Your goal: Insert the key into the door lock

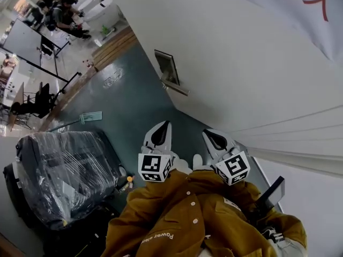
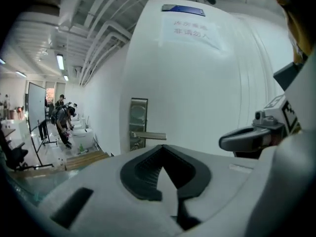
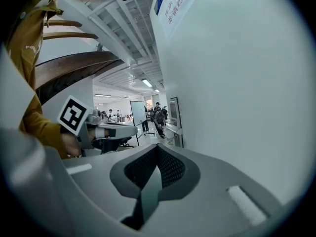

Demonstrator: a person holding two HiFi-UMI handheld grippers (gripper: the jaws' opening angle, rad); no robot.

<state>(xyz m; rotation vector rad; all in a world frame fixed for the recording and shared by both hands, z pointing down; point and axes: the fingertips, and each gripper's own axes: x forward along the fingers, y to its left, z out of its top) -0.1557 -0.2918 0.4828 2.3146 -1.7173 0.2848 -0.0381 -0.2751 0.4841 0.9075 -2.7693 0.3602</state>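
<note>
White door (image 1: 241, 63) runs along your right, with its lock plate (image 1: 168, 71) at twelve o'clock, well ahead of both grippers. Your left gripper (image 1: 164, 127) is the nearer one. It and the right gripper (image 1: 210, 134) both have their jaws pressed together on nothing, and no key shows.

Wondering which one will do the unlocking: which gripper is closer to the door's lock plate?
Left, by a little. The left gripper points almost straight at the lock plate; the right gripper sits farther off to its right.
</note>
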